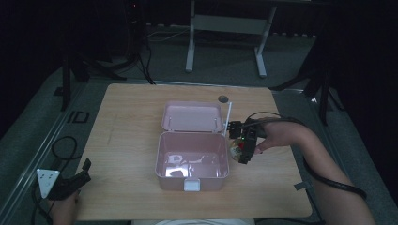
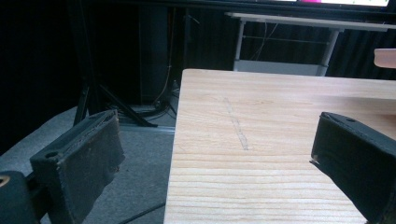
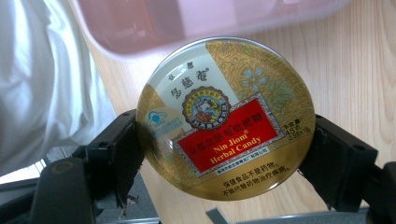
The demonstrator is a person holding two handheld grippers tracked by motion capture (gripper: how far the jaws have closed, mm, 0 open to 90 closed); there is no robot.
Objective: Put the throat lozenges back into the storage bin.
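Right gripper sits just off the right wall of the pink box, jaws clamped on a round candy tin across its width. In the right gripper view the tin's lid faces the camera: gold with a red label reading "Nin Jiom Herbal Candy", one black jaw pressed to each side of the rim. Wooden table lies behind it, and the pink box wall runs along the top of that view. From the high view the tin is beside the box, outside it; can't tell if it touches the tabletop or is lifted. The box is open, its lid hinged back flat behind it, white latch at the front; the interior looks glossy, contents not readable. Left gripper is at the near-left corner of the table, well apart from the box, jaws spread wide with nothing between them. A white stick lies by the lid's right edge.
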